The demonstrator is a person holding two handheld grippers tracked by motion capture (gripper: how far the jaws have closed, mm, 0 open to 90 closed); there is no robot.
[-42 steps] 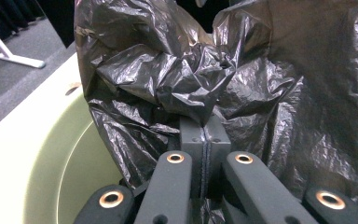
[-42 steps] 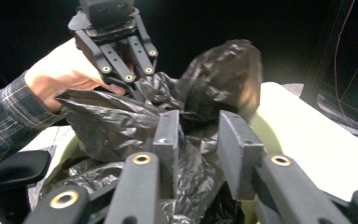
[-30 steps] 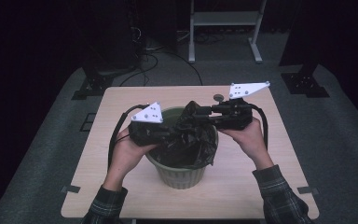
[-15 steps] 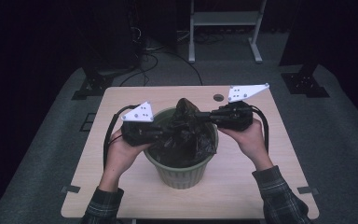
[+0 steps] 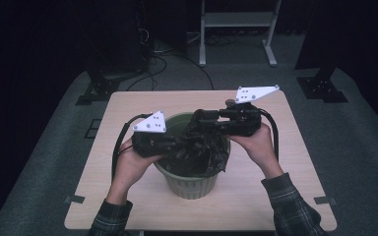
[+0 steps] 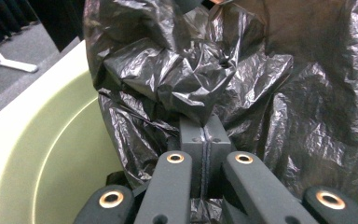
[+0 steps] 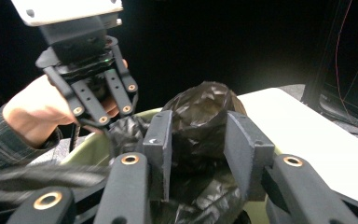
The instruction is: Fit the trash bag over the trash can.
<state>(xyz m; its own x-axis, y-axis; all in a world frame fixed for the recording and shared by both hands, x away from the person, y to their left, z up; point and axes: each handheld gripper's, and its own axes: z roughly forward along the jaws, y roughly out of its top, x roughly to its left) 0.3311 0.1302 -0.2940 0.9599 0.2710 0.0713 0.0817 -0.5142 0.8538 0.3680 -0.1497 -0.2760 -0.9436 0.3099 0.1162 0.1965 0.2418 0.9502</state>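
In the left gripper view we saw the left gripper with its fingers pressed together on a fold of the black plastic bag, a thin line of film caught between the pads. In the right gripper view the right gripper had its fingers apart, having just been opening, with a bunched-up part of the bag standing between them; we could not tell whether the pads touched it.

From the high view, the left gripper came in over the near-left rim of the green bucket, and the right gripper reached in from the far-right side. The bag sat crumpled inside the bucket, rising above its rim. The bucket stood near the middle of the tabletop, with a hand on each gripper.
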